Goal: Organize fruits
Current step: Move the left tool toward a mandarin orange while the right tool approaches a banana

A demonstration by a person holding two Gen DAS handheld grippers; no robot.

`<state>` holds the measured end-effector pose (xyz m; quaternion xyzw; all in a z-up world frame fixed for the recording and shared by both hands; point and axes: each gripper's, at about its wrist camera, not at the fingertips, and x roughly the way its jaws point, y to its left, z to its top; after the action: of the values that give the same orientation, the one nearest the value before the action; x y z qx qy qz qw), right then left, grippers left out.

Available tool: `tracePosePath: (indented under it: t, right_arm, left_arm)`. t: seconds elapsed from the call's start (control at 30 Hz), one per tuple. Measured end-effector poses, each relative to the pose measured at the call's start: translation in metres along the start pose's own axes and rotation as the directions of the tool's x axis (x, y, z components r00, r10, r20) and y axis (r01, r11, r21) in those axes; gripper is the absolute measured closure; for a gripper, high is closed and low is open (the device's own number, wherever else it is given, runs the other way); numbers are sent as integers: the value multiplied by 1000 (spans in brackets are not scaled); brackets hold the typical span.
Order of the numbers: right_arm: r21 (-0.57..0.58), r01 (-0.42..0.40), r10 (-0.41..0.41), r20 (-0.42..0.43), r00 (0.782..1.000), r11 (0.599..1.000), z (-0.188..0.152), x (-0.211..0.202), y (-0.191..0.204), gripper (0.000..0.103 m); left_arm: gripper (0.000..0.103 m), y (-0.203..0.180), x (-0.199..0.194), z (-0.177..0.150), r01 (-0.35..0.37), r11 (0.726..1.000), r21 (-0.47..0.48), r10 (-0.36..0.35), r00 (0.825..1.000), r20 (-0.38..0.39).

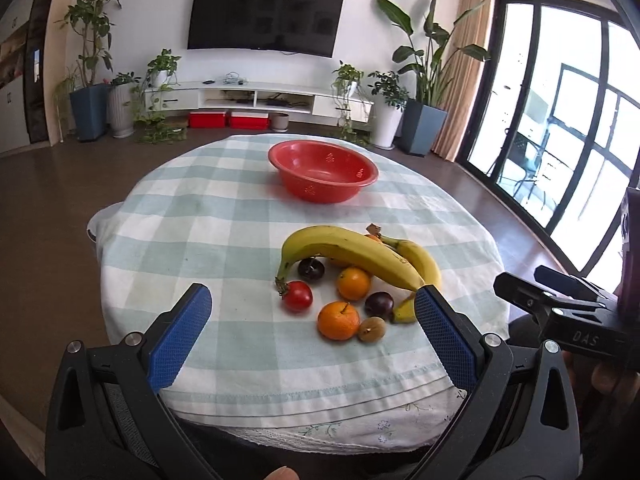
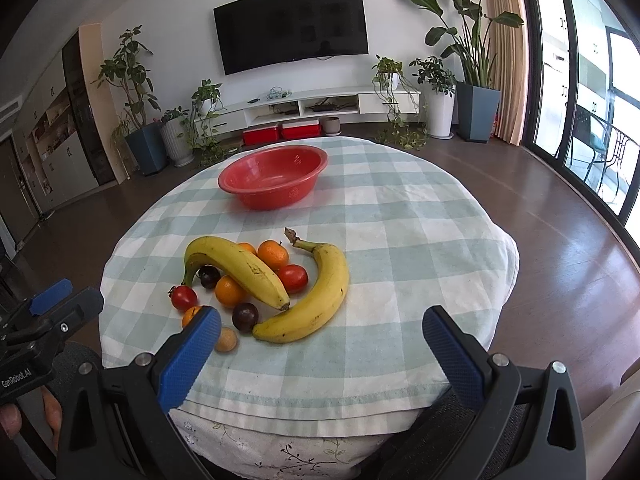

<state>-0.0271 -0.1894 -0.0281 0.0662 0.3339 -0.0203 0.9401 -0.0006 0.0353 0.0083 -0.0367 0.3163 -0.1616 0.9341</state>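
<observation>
Here both the left tool [image 1: 312, 316] and right tool [image 2: 320, 332] gape wide, empty, above the tablecloth [image 2: 400, 240].

Two bananas [image 2: 240, 270], oranges [image 2: 273, 255], tomatoes [image 2: 293, 278] clustered near empty red bowl [image 2: 276, 196].

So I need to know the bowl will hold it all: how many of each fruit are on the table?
Bananas: 2
Oranges: 4
Tomatoes: 2
Dark plums: 2
Small tan fruit: 1
Total: 11, all lying on the cloth; red bowl holds none.
</observation>
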Motion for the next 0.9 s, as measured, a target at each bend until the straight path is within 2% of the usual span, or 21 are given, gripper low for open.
tracePosePath:
  t: [0.03,0.17,0.27,0.4,0.47,0.57,0.63,0.73,0.77,0.83,0.9]
  right_arm:
    - [6,-18,18,7,1000,1000,1,-1,-2,0]
    - [39,-73,72,32,997,997,0,-1,-4,0]
    - [92,-127,127,2,992,988,-1,6,-10,0]
    - [120,-139,147,-58,987,983,-1,14,-19,0]
    - [112,-141,150,-77,986,984,-1,16,-22,0]
    - [100,-138,148,-97,984,985,-2,20,-23,2]
    - [108,-141,152,-107,983,984,-3,23,-23,2]
    - [113,-150,164,-125,979,982,-3,28,-27,3]
    - [113,-148,162,-126,979,982,-3,29,-28,3]
    - [114,-145,159,-123,980,983,-3,31,-29,3]
    - [114,-146,160,-127,979,983,-2,32,-31,4]
  left_arm:
    - [0,0,1,-2,1,1000,5,-1,1000,-8]
    - [0,4,21,-9,-57,998,-8,55,988,-147]
    - [0,12,31,-11,-119,993,-12,115,977,-178]
    - [0,23,39,-10,-108,994,-33,100,975,-198]
    - [0,18,40,-7,-74,997,-3,72,980,-186]
    - [0,-2,47,-2,24,996,91,-6,980,-197]
    - [1,-16,55,-1,61,981,184,-21,976,-216]
    - [5,-34,66,0,143,945,294,-67,964,-256]
    - [7,-37,71,1,168,932,323,-78,959,-272]
    - [22,-39,81,3,217,911,352,-103,943,-315]
    - [34,-36,94,4,250,903,350,-115,924,-364]
